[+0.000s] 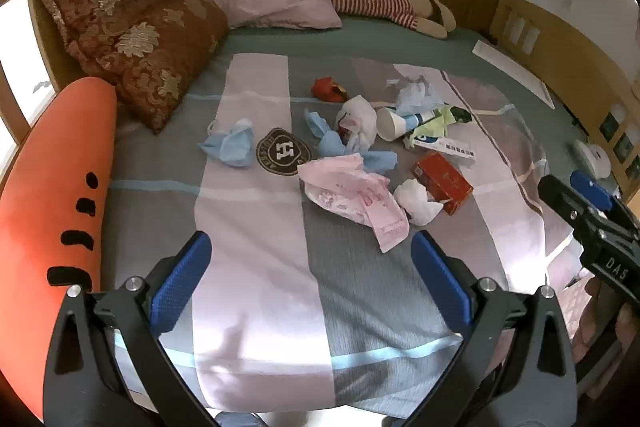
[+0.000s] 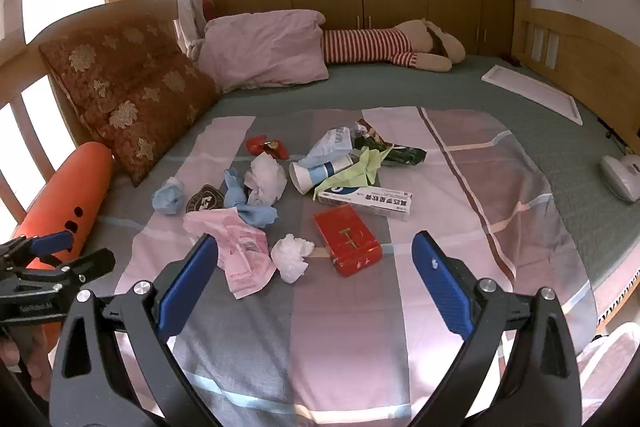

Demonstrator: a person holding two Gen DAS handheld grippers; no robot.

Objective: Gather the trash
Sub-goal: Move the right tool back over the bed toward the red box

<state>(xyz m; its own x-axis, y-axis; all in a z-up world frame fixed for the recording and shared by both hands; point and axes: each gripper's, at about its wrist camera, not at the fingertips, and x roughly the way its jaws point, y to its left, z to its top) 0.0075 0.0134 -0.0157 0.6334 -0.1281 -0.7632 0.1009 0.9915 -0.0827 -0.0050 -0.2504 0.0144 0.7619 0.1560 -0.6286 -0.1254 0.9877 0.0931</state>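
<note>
Trash [image 2: 304, 195] litters the patchwork bedspread [image 2: 460, 195]; both tongs [image 1: 311, 287] [image 2: 315, 285] gape wide, empty.

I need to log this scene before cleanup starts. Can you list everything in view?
Red box: 1, red, near edge of pile.
White tissue wad: 1, white, left of box.
Pink wrapper: 1, pink, pile's near left.
Medicine carton: 1, white-blue, behind box.
Paper cup: 1, white-blue, on its side.
Face mask: 1, blue, pile's left.
Pillow: 1, pink, bed head.
Floral cushion: 1, brown, left.
Striped plush: 1, far end.
Left tool: open, empty.
Right tool: open, empty.
</note>
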